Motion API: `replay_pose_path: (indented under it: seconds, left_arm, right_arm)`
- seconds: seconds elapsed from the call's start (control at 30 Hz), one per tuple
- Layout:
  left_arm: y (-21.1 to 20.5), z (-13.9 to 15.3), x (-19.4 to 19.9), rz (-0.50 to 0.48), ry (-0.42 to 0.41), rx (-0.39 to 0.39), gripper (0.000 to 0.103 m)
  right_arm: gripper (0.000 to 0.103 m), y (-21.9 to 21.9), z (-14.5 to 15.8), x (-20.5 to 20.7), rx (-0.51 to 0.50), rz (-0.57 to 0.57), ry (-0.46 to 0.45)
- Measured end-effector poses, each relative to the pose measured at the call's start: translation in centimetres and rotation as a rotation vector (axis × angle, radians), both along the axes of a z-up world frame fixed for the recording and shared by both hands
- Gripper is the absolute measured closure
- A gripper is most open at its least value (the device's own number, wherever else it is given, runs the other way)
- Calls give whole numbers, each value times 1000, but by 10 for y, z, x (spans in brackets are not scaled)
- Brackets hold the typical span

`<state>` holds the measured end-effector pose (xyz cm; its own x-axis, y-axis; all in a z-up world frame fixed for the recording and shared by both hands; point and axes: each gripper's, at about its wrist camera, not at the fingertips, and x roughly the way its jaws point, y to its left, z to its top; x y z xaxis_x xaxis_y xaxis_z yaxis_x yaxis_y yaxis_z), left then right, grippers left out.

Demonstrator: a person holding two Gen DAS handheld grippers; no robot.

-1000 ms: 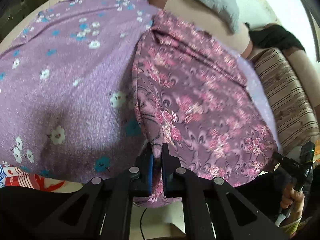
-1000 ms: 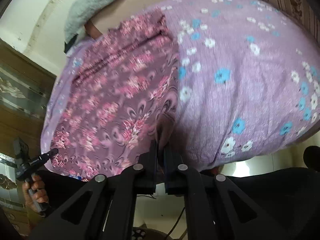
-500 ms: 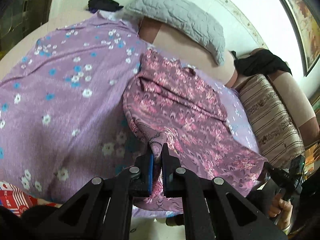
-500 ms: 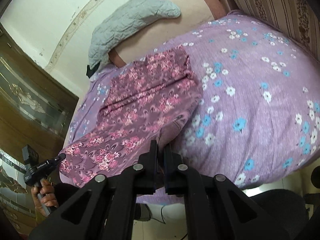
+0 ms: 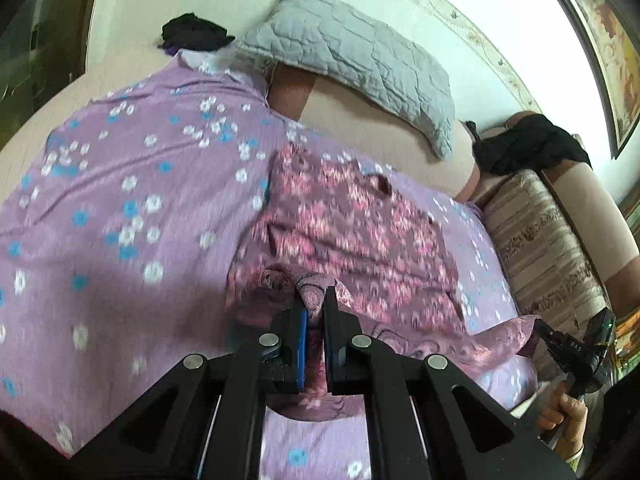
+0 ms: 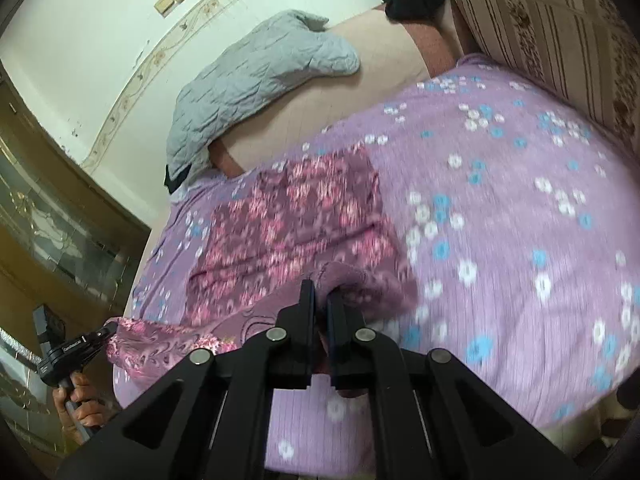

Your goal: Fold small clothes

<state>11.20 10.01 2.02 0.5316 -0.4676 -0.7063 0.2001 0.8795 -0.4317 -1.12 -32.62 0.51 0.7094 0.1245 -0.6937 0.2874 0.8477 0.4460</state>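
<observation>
A maroon garment with pink flowers [image 5: 352, 220] lies on a lilac flowered bedsheet [image 5: 120, 208]. My left gripper [image 5: 314, 300] is shut on its near edge at one corner and holds it lifted above the sheet. My right gripper [image 6: 320, 292] is shut on the other near corner of the same garment [image 6: 296, 220]. The near hem hangs in a strip between the two grippers. Each gripper shows in the other's view, the right one [image 5: 560, 344] and the left one [image 6: 88, 340], with cloth pinched at its tip.
A grey quilted pillow [image 5: 352, 52] lies at the head of the bed. A striped cushion [image 5: 548, 248] and a black cloth [image 5: 528, 144] are on the right side. A dark cloth [image 5: 192, 34] sits at the far corner. A wooden glass-panelled door [image 6: 48, 200] stands beside the bed.
Both grippers have risen and pulled back, lifting the garment's near edge off the sheet and carrying it toward the far end. The garment now looks shorter, its near part doubling over.
</observation>
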Motion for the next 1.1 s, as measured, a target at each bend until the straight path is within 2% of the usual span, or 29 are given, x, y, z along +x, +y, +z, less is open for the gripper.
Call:
replay_pose_path:
  seconds: [0.2,0.37,0.53,0.67,0.9,0.93,0.97,1.03,1.1]
  left_arm:
    - [-20,7,68,11,-21,8,98]
    - [-45,-5,128,9,-16,39,98]
    - [-64,-36,183,11,23,68,98]
    - [-71,-76,222,20,91,99,98]
    - [-86,-123,257,9,148,178,96]
    - [-86,-126,258,9,158,175,94]
    - [-84,-127,257,8,167,166,90]
    - [-79,-118,250,-9,161,145,86]
    - [-79,-104,237,-33,125,161,80]
  right_arm:
    - [97,-23,4,66,-33,1,-19]
    - [97,-44,-13,125,-53,-8,2]
    - [97,-61,-42,180,-76,-16,59]
    - [97,-65,-65,212,-100,2,111]
    - [93,-71,-102,247,-116,7,183]
    - [88,-72,-106,249,-111,2,193]
    - [74,-74,-111,249,-102,-4,205]
    - [53,-79,-110,245,-102,-29,205]
    - [51,-84,-99,234,-124,-67,181]
